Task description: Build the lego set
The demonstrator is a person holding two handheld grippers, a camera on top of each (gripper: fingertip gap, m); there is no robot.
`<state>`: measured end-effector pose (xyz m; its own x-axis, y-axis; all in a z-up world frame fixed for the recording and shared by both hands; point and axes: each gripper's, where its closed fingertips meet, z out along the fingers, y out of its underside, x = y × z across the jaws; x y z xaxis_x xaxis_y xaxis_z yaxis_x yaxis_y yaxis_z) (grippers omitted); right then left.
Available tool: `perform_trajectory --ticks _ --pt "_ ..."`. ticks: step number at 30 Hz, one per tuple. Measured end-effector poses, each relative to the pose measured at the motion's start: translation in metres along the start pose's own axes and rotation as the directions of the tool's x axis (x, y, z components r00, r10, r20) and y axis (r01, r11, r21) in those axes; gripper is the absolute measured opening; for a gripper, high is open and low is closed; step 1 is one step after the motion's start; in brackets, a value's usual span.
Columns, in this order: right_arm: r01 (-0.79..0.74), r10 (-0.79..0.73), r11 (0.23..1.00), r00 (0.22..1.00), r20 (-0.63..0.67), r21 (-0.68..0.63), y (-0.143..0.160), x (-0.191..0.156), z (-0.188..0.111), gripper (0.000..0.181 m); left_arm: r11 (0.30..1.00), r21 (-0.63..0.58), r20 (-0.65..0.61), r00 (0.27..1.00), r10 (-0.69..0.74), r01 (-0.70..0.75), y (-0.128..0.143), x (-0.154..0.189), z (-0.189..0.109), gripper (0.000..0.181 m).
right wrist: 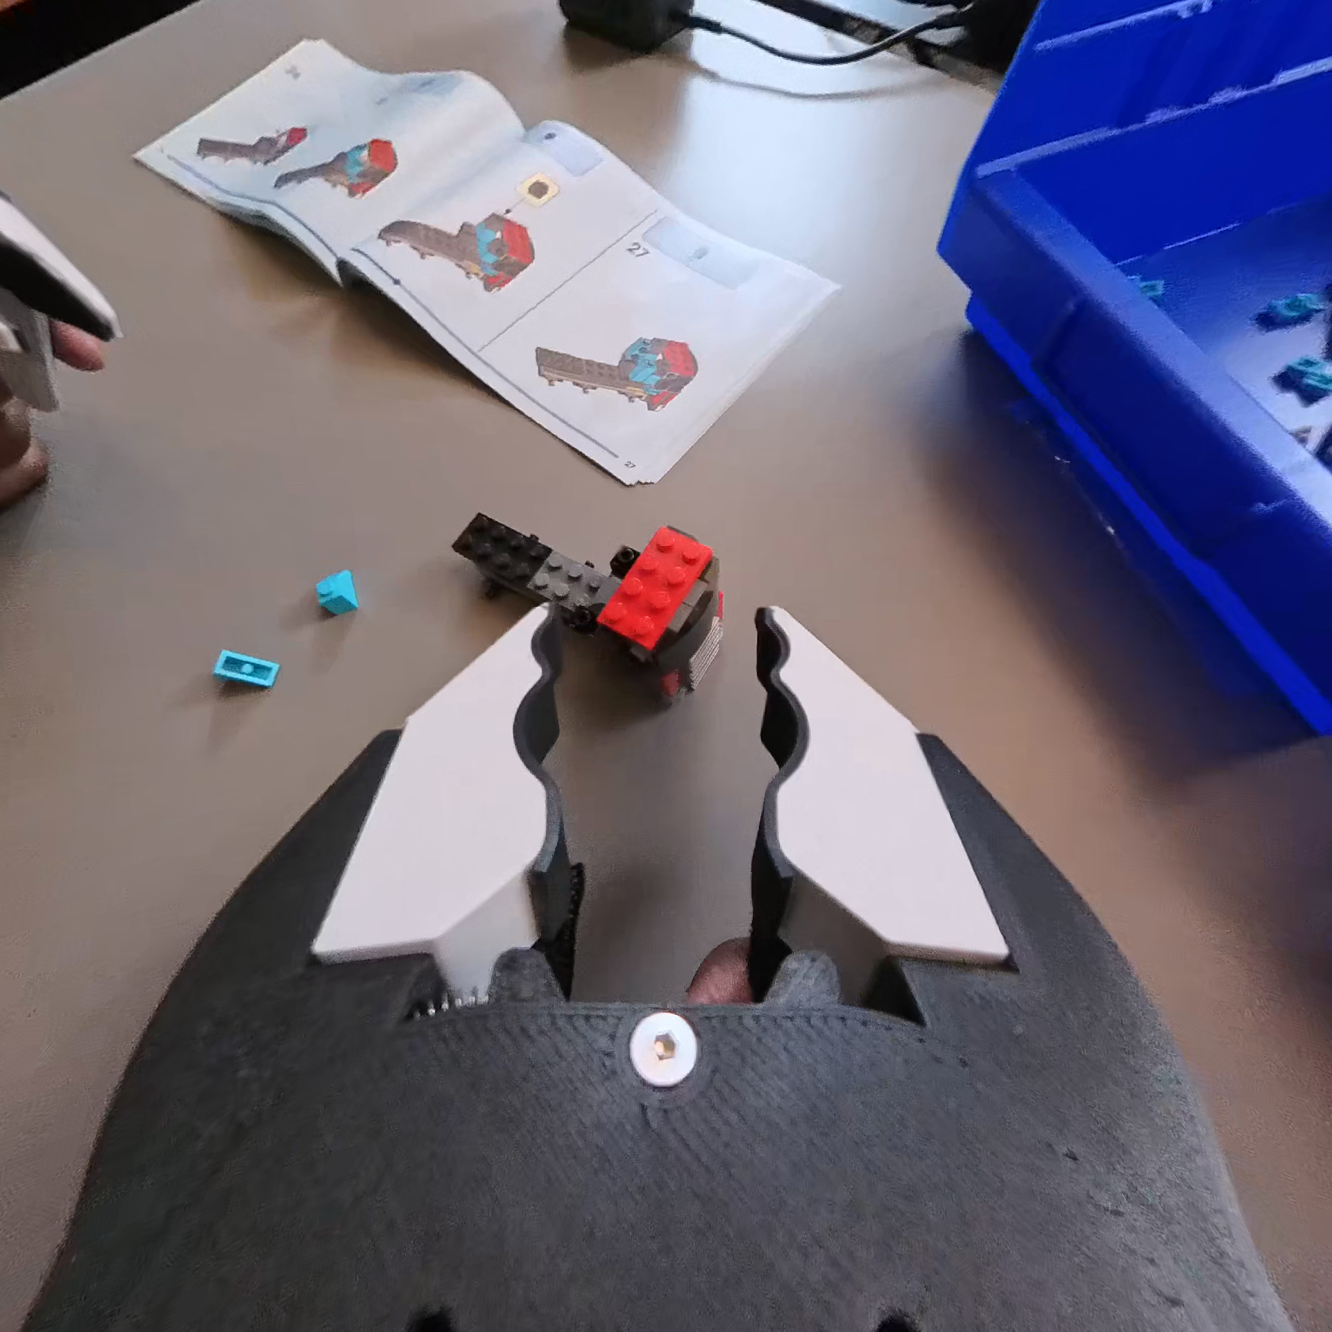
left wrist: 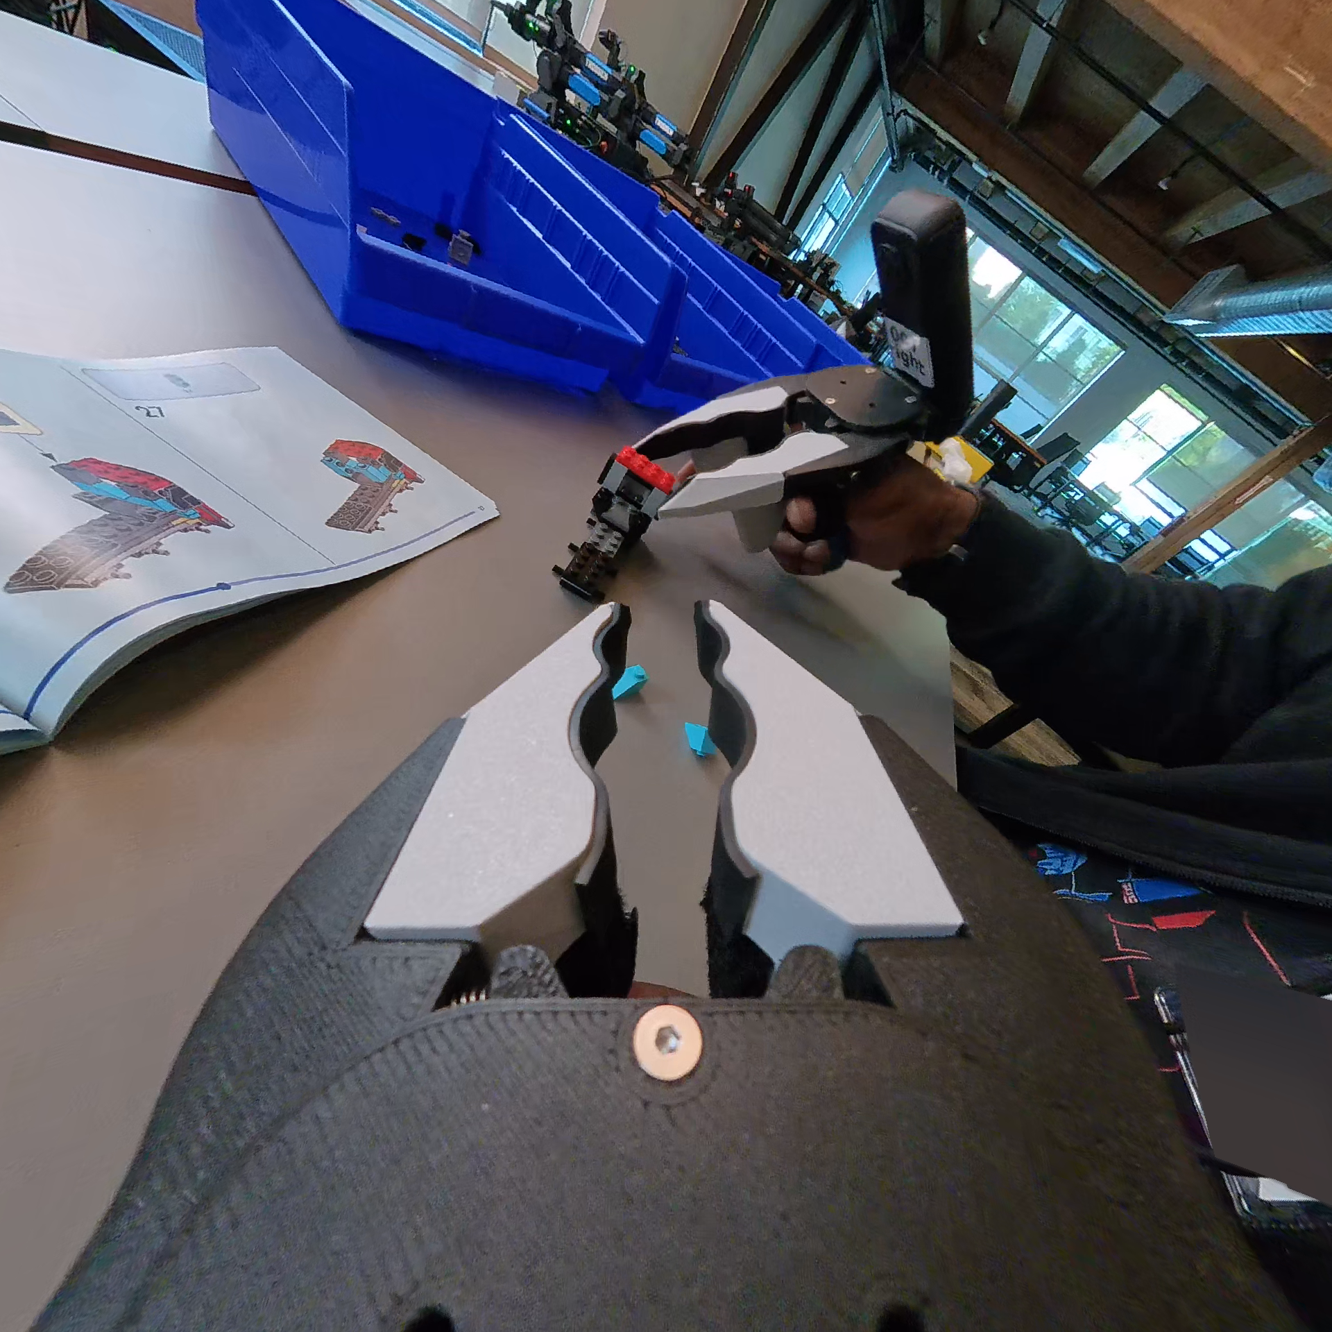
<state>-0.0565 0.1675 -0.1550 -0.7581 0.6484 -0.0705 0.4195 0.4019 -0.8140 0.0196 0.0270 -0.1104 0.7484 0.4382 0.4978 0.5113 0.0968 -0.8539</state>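
Observation:
A part-built lego model [right wrist: 652,602], black and grey with a red brick on top, lies on the brown table. My right gripper [right wrist: 656,616] is open, with its fingertips on either side of the model's red end. In the left wrist view the right gripper [left wrist: 649,479] straddles the model [left wrist: 613,526]. My left gripper [left wrist: 662,611] is open and empty, low over the table. A cyan slope brick [left wrist: 629,681] and a cyan plate [left wrist: 699,739] lie loose between its fingers. They also show in the right wrist view, the slope [right wrist: 337,592] and the plate [right wrist: 246,668].
An open instruction booklet [right wrist: 504,252] lies behind the model, and also shows in the left wrist view [left wrist: 216,490]. Blue parts bins [right wrist: 1153,360] holding cyan pieces stand to the right. A black cable [right wrist: 793,50] runs along the far edge. The table edge [left wrist: 951,685] is close by the person's dark sleeve.

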Motion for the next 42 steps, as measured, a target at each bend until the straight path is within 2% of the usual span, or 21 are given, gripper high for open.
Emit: perform_trajectory --ticks 3,6,22,27,30,35,39,42 --pt "-0.039 0.041 0.999 0.997 -0.065 0.03 0.0 0.002 -0.002 0.048 1.0 -0.009 -0.001 1.0 -0.004 0.004 0.001 0.0 0.001 0.019" --pt "-0.064 0.066 0.998 0.993 -0.099 0.024 -0.001 0.011 0.001 0.026 1.0 -0.018 -0.001 1.0 -0.003 0.003 0.002 0.0 0.002 0.019" --pt "-0.057 0.057 0.997 0.998 0.006 0.057 -0.02 0.008 0.013 0.022 0.999 -0.035 0.002 1.0 0.01 -0.01 0.005 0.002 0.004 0.019" --pt "-0.056 0.047 0.992 0.996 0.077 0.115 -0.035 -0.003 0.009 0.022 1.0 -0.015 -0.006 1.0 -0.004 0.003 0.003 0.002 0.004 0.019" --pt "-0.065 0.041 0.983 0.989 0.141 0.172 -0.051 -0.015 0.003 0.022 0.996 0.053 -0.033 0.997 -0.067 0.069 -0.007 0.002 0.004 0.019" --pt "-0.067 -0.013 0.955 0.964 0.266 0.289 -0.088 -0.046 -0.008 0.022 0.928 0.16 -0.129 0.939 -0.319 0.337 -0.023 -0.006 0.001 0.023" --pt "-0.011 -0.102 0.943 0.942 0.32 0.333 -0.111 -0.073 -0.008 0.022 0.879 0.177 -0.197 0.891 -0.41 0.444 -0.028 -0.006 -0.002 0.036" --pt "0.05 -0.169 0.94 0.928 0.332 0.338 -0.12 -0.091 -0.001 0.022 0.844 0.175 -0.261 0.85 -0.457 0.507 -0.031 -0.003 -0.003 0.039"
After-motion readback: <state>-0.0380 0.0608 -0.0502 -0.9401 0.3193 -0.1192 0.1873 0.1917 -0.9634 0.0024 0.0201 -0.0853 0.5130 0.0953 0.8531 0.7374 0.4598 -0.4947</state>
